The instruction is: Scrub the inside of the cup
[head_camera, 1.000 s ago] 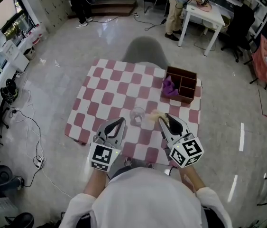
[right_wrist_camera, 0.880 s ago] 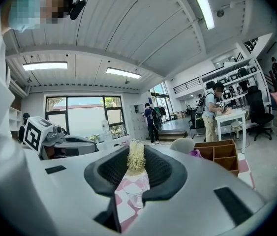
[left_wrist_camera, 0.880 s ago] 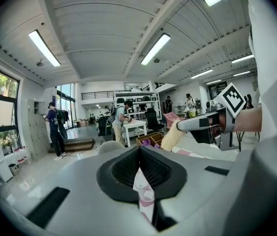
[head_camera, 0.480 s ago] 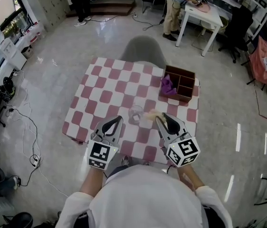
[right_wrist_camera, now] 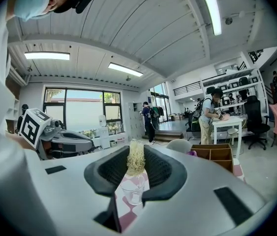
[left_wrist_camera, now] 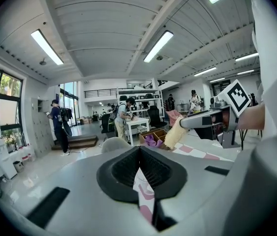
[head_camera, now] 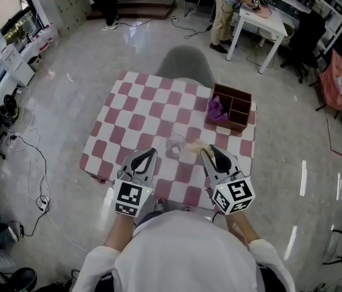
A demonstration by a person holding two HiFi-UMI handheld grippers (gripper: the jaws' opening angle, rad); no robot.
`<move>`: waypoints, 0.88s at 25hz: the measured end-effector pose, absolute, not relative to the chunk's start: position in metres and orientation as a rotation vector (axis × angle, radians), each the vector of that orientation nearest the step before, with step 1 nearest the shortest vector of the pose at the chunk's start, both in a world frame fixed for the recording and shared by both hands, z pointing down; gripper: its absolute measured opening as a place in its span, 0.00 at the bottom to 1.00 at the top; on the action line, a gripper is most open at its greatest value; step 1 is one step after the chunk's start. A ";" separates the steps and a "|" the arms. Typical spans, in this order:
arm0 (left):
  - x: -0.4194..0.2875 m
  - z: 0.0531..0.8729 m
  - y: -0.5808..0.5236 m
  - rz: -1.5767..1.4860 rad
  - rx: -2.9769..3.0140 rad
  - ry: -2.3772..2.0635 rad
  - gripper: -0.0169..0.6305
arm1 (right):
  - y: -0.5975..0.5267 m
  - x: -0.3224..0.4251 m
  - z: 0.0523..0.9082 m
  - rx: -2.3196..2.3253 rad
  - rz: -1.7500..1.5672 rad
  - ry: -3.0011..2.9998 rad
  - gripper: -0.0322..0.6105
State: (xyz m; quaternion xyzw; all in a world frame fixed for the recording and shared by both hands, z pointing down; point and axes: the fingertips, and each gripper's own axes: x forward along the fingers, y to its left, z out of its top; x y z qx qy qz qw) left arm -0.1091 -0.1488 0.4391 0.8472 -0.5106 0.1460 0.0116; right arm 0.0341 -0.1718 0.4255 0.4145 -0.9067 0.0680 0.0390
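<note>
Almost nothing has changed in the last second. The right gripper (head_camera: 209, 151) stays clamped on the scrubber (head_camera: 195, 146), whose tip still sits at the cup's (head_camera: 175, 146) 3 o'clock, just beside the rim and not inside. The left gripper (head_camera: 149, 153) remains fully closed and empty at the cup's 7 o'clock. I judge that scrubbing has not begun, and the cup stands unsteadied near the worktop's (head_camera: 140, 111) 6 o'clock edge.

Count: one cup, one scrubber, two grippers. One box (head_camera: 232, 126) sits at the cup's 2 o'clock holding one purple cloth (head_camera: 216, 109), and one chair (head_camera: 186, 66) stands at 12 o'clock.
</note>
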 end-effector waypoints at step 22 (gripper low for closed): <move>-0.105 0.444 -0.149 0.477 2.690 -1.551 0.08 | -0.171 0.029 0.431 1.290 0.227 -2.765 0.21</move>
